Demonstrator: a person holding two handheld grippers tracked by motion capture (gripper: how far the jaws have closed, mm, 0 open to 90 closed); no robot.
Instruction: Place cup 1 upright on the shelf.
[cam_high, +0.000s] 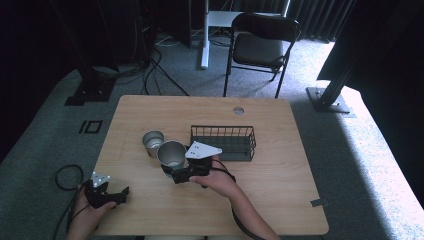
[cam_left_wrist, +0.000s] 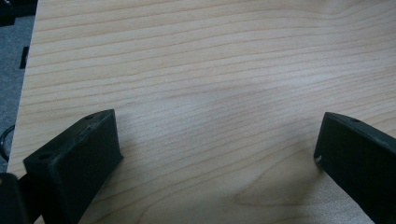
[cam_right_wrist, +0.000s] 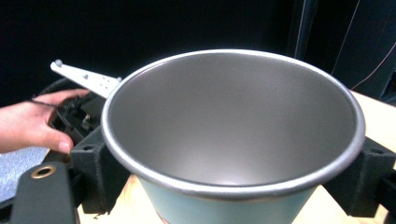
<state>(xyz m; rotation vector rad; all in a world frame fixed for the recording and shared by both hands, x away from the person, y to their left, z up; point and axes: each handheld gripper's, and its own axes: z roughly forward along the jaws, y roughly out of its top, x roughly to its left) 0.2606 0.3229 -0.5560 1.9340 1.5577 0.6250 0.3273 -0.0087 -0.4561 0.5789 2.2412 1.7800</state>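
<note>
Metal cup (cam_right_wrist: 233, 135) clamped between right gripper (cam_right_wrist: 233, 186) jaws.

Light wood table (cam_high: 280, 165) w/ small round grommet hole near far edge. On it: steel cup (cam_high: 152, 142), black wire basket (cam_high: 223, 141) just right of centre (apart from the cup).

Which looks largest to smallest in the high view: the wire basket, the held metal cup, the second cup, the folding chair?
1. Folding chair, though it stands farther off.
2. Wire basket.
3. Held metal cup, in the right tool.
4. Second cup, slightly smaller; the held cup may be nearer the camera, so this is unsure.
</note>
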